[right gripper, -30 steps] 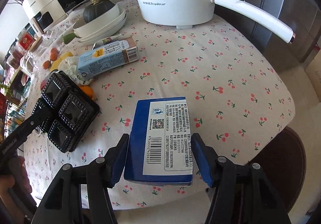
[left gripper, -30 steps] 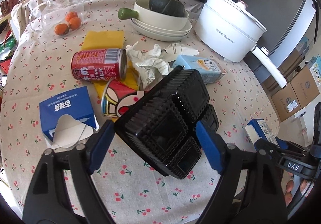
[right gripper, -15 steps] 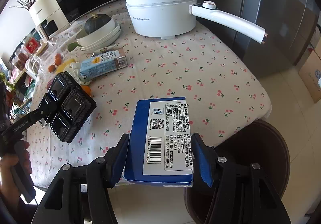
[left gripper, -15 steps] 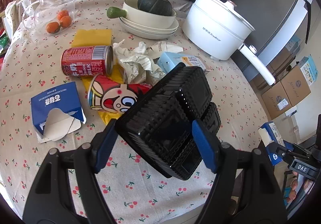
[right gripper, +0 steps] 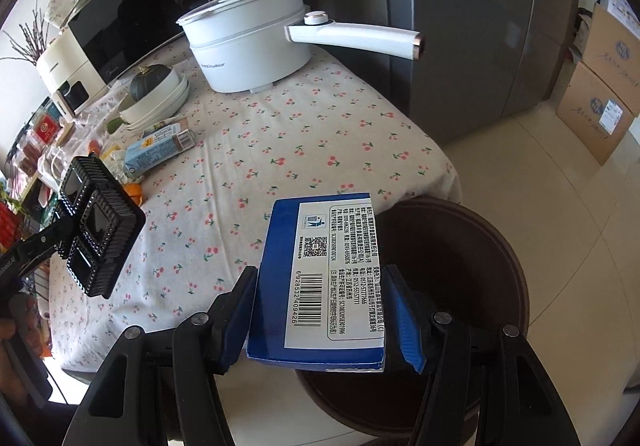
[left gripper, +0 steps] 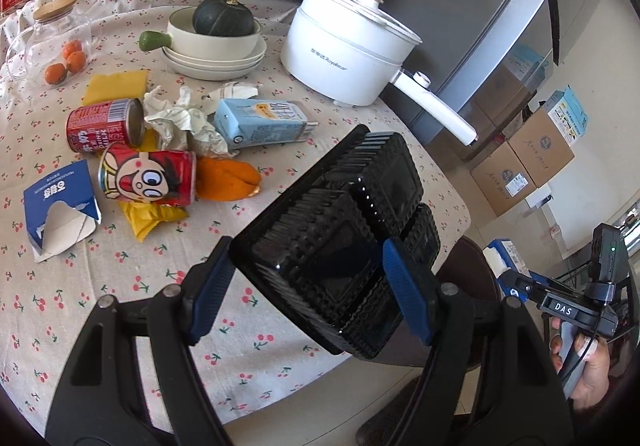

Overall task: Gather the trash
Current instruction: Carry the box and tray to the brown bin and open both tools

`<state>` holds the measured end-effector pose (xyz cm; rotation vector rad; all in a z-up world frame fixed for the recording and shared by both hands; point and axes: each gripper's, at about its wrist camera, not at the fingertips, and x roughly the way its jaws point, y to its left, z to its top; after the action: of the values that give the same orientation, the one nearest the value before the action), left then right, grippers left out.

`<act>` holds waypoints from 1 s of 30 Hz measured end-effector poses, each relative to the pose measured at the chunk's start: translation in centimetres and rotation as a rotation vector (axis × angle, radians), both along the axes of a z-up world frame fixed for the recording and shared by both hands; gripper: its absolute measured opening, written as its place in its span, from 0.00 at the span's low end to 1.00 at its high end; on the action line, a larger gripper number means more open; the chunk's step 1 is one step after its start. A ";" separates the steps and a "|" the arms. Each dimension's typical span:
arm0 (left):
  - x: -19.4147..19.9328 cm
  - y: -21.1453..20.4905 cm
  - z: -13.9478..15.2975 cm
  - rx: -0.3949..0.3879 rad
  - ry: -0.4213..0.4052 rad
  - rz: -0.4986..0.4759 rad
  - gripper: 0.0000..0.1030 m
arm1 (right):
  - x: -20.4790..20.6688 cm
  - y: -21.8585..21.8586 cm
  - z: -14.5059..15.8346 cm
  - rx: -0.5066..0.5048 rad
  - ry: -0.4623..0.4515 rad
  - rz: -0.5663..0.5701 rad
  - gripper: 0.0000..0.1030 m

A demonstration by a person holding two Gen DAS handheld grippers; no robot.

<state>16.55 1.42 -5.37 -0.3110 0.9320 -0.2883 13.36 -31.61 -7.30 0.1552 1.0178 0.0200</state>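
My left gripper is shut on a black ribbed plastic tray, held tilted above the table's near right edge. My right gripper is shut on a blue box with a barcode label, held past the table edge over a dark brown round bin. On the tablecloth lie two red cans, a light blue milk carton, crumpled paper, orange peel, a yellow wrapper and a torn blue box.
A white electric pot with a long handle stands at the back right of the table. Beside it are stacked bowls with a green squash and a glass jar. A microwave, a grey fridge and cardboard boxes surround the table.
The right gripper has carried the blue box off the table to above the brown bin. The left gripper has lifted the black tray and moved it toward the same table edge.
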 end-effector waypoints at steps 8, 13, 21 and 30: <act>-1.6 -7.9 0.1 0.008 -0.011 -0.164 0.73 | -3.3 -6.5 -2.5 -0.006 0.045 -0.109 0.61; -2.2 -14.5 -0.5 0.050 -0.013 -0.302 0.73 | -4.3 -9.6 -3.3 0.005 0.056 -0.155 0.61; -1.4 -21.2 -3.3 0.085 0.033 -0.364 0.73 | -5.3 -12.7 -3.1 0.043 0.043 -0.202 0.61; -1.3 -23.6 -5.3 0.101 0.050 -0.391 0.84 | -5.3 -13.7 -3.5 0.054 0.061 -0.207 0.62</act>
<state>15.24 -22.22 -10.70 -0.0402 1.0508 -0.5918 8.07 -45.31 -10.81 0.3111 1.0588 -0.1464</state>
